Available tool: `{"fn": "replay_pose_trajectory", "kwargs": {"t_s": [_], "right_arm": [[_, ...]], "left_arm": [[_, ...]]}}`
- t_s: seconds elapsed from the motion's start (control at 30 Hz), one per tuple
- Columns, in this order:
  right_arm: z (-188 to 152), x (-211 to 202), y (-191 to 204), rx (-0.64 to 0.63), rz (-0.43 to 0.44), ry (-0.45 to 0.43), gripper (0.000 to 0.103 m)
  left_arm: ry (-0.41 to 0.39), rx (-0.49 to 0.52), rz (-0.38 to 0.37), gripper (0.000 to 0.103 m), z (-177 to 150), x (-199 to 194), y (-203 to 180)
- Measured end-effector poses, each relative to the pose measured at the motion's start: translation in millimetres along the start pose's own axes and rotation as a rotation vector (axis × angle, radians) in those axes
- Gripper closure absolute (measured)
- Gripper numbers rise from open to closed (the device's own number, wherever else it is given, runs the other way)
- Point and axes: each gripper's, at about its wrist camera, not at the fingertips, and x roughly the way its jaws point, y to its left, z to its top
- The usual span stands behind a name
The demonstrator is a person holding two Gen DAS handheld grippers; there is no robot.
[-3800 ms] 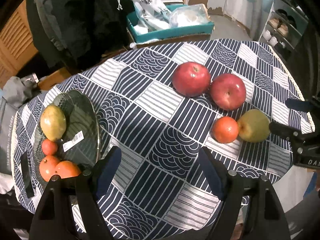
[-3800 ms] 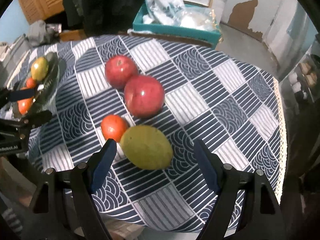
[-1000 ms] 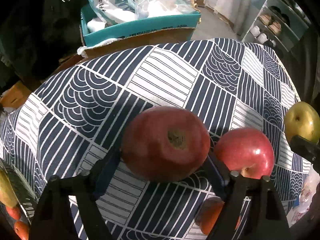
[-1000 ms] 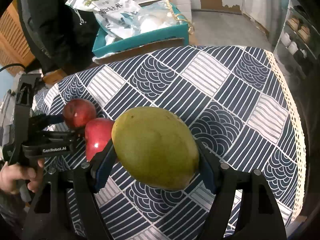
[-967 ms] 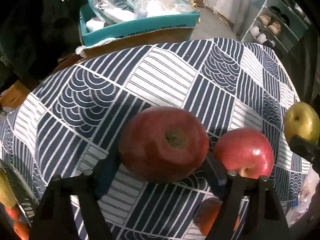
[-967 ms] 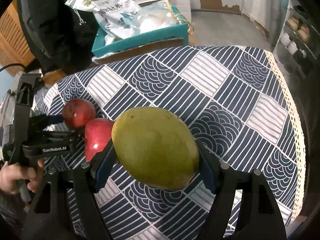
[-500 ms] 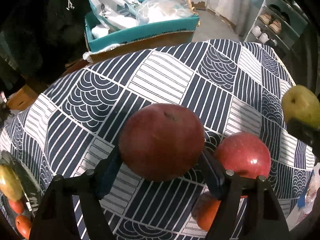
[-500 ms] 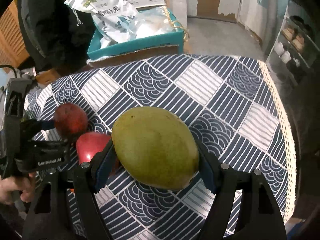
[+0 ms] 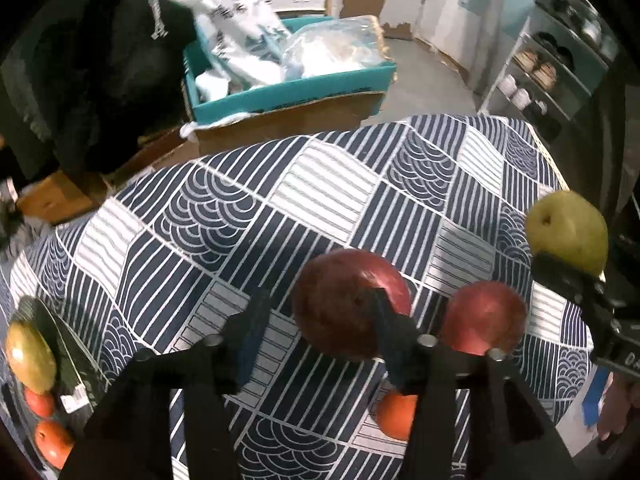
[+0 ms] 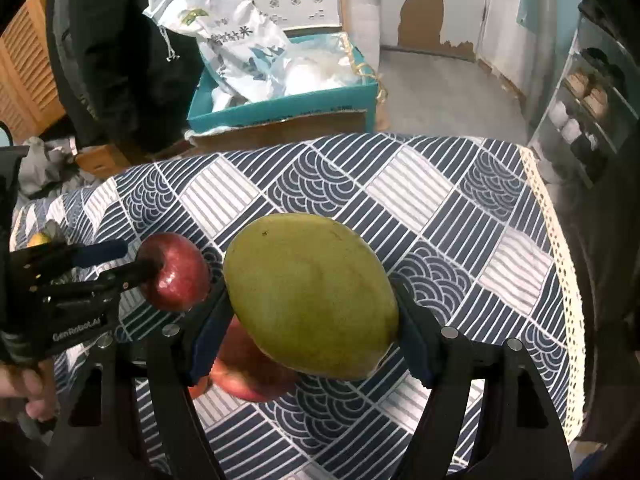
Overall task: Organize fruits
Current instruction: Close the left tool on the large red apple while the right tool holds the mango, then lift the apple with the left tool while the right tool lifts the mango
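Right wrist view: we have the right gripper (image 10: 308, 320) clamped on the green mango (image 10: 310, 296), raised above the tabletop (image 10: 460, 216). At the left of this view, the left gripper (image 10: 120, 260) appears to pinch a red apple (image 10: 174, 272); in the left wrist view that apple (image 9: 352, 304) sits off to the right between the fingers, against the right finger, so we judge the grasp insecure.

Progress, as we judge it: the glass plate (image 9: 68, 344) at the near left already carries a mango and several small orange fruits. A second red apple (image 9: 484, 316) and an orange (image 9: 394, 416) remain on the tabletop. Both held fruits are not yet on the plate.
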Motion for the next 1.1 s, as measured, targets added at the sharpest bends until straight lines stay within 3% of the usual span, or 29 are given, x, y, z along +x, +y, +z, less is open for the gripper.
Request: {"fn": "replay_pose_trajectory", "kwargs": {"t_s": [0.07,0.23,0.47,0.6,0.83,1.1], "right_arm": [[-1,1,1,-0.003,0.005,0.005,0.027],[-3,1,-2,0.001,0.006,0.01,0.027],[-2,8,-9,0.016,0.007,0.024,0.027],[-3,10,-12,0.022,0.011,0.025,0.027],[-3,13,-15,0.023,0.014,0.031,0.027],[-4,16,-20,0.031,0.014,0.039,0.027]], "left_arm": [[0.005,-0.036,-0.021,0.037,0,3,8],[0.026,-0.116,-0.094,0.035,-2,7,16],[-0.008,-0.033,-0.106,0.022,-3,5,-8],[0.026,0.017,-0.087,0.021,-3,18,-18],[0.084,-0.006,-0.07,0.021,-6,42,-14],[0.09,0.009,-0.066,0.021,-7,54,-16]]}}
